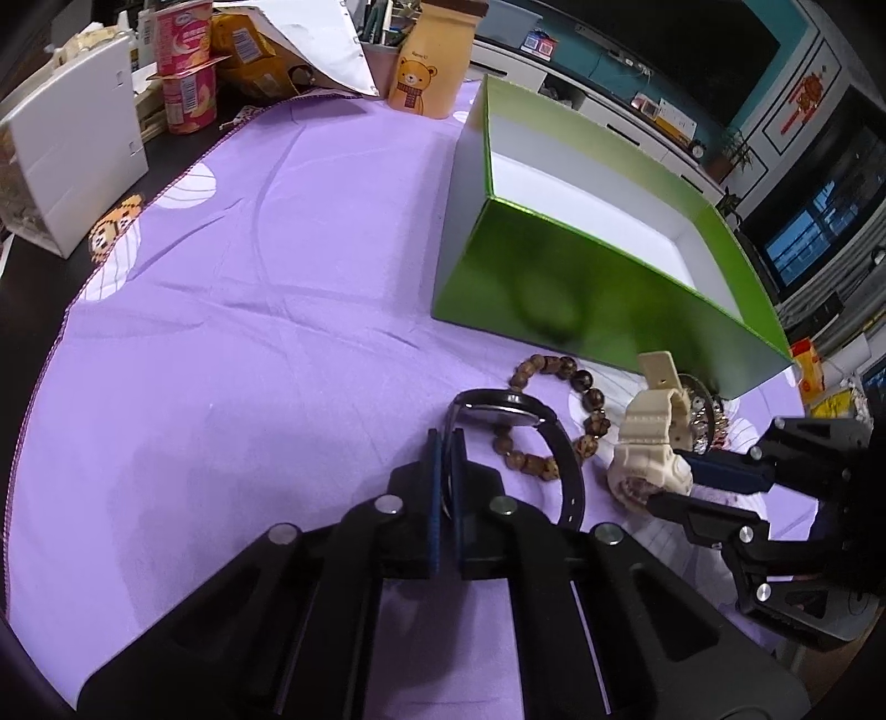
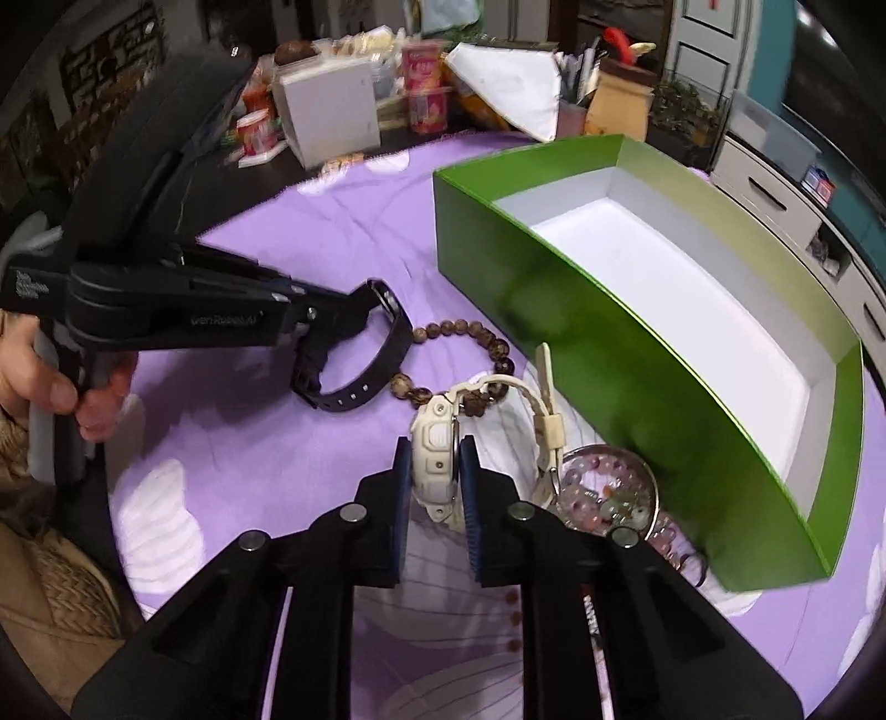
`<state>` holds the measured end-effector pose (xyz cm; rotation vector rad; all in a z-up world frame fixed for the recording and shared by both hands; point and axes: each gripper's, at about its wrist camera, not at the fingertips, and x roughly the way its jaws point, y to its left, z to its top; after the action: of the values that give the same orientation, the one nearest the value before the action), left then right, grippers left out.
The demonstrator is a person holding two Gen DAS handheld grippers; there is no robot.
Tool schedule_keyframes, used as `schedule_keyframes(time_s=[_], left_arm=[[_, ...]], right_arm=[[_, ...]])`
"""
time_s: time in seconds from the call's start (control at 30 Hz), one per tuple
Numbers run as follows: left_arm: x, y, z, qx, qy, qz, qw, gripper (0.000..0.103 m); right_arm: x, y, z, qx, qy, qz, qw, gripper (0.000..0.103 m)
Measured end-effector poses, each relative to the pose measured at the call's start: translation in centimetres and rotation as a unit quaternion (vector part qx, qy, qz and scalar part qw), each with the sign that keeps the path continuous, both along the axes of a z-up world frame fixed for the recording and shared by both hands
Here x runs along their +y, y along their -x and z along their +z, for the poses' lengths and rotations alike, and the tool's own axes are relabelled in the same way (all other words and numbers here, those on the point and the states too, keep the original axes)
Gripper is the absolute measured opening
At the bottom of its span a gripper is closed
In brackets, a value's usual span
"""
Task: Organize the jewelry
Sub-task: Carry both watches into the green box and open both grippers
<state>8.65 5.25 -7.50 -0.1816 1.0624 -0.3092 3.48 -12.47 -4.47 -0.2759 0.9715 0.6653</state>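
Observation:
My left gripper [image 1: 446, 443] is shut on the black watch [image 1: 512, 412], gripping its case edge; the strap [image 1: 570, 482] curls to the right. It also shows in the right wrist view [image 2: 360, 354]. My right gripper [image 2: 434, 457] is shut on the cream watch [image 2: 434, 443], which also shows in the left wrist view [image 1: 650, 443]. A brown bead bracelet [image 1: 559, 415] lies between the two watches, also in the right wrist view [image 2: 470, 338]. A pale bead bracelet [image 2: 606, 498] lies beside the open green box [image 2: 554, 288], whose white inside holds nothing.
A purple cloth [image 1: 249, 332] covers the table. At the far edge stand a white box [image 1: 77, 160], pink cups [image 1: 185, 72], a bear-printed jar [image 1: 429, 66] and a snack bag [image 1: 243, 50]. The green box [image 1: 554, 288] sits to the right.

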Motion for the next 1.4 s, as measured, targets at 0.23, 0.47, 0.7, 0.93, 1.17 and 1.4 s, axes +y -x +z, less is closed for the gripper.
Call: schedule_keyframes(time_s=[0.23,0.47,0.7,0.93,1.17,1.4], left_arm=[[0.2,1.1,3.6,-0.045,0.012,0.001,0.9989,0.002],[-1.1,-0.3,7.7,-0.089,0.017,-0.011,0.9958,0.002],[-4.4,-3.9,10.9,-0.125,0.008,-0.026,0.9918,0.002],[-7.0,-7.7,9.1,-0.1,-0.015,-0.026,0.9946,0.002],[-7.9,-9.4,6.7,-0.072,-0.026,-0.013,0.997,0.014],[-7.7,-7.0,7.8,-0.091,-0.032,-0.008,0.9953,0.066]], right_arm=[[-1.6,1.4,4.4,-0.056,-0.067,-0.035,0.996,0.014],[-4.2,0.5,8.0,-0.107,-0.094,-0.081,0.987,0.014],[-6.8,-2.2,10.7,-0.148,-0.105,-0.125,0.975,0.014],[-9.1,-5.9,8.1,-0.116,-0.094,-0.165,0.975,0.014],[-10.8,-7.5,5.4,-0.073,-0.101,-0.215,0.969,0.024],[-11.9,-4.4,7.2,-0.095,-0.138,-0.224,0.96,0.032]])
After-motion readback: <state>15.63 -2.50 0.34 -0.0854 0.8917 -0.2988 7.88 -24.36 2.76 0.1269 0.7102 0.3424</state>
